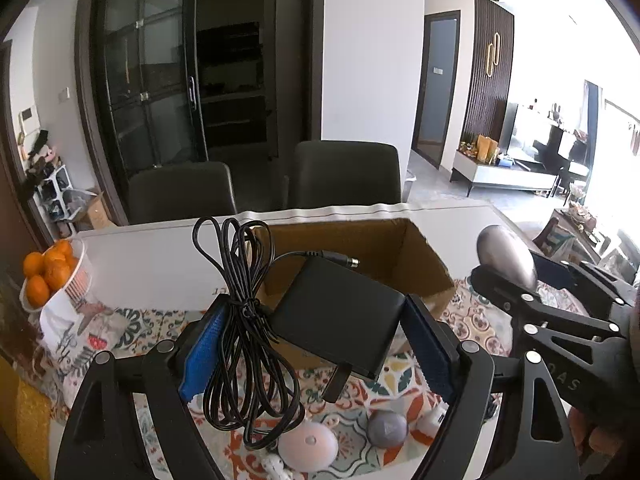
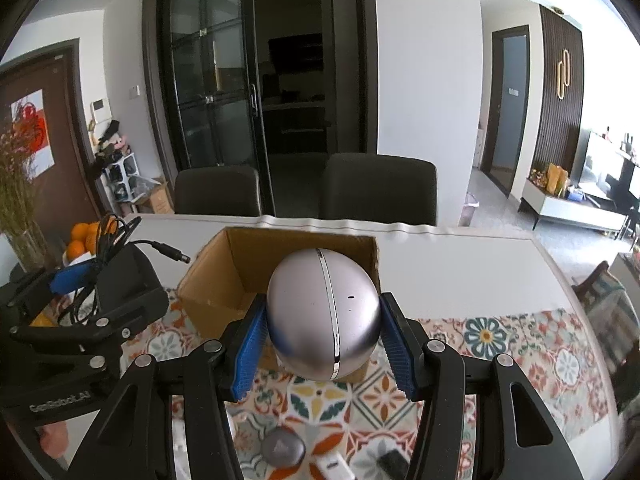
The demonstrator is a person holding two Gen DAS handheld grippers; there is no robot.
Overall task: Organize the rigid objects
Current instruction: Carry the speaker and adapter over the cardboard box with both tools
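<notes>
My left gripper (image 1: 316, 340) is shut on a black power adapter (image 1: 340, 320) with its bundled black cable (image 1: 248, 344) hanging over the left finger, held above the table just in front of an open cardboard box (image 1: 400, 248). My right gripper (image 2: 324, 340) is shut on a silver egg-shaped device (image 2: 324, 316), held over the near edge of the same box (image 2: 224, 276). The right gripper and egg also show in the left wrist view (image 1: 508, 256). The left gripper with the adapter shows in the right wrist view (image 2: 120, 280).
On the patterned cloth (image 1: 472, 324) below lie a white round puck (image 1: 308, 444), a small grey round object (image 1: 387, 428) and small white items. A bowl of oranges (image 1: 52, 272) stands left. Two dark chairs (image 1: 344, 176) stand behind the white table (image 2: 460, 272).
</notes>
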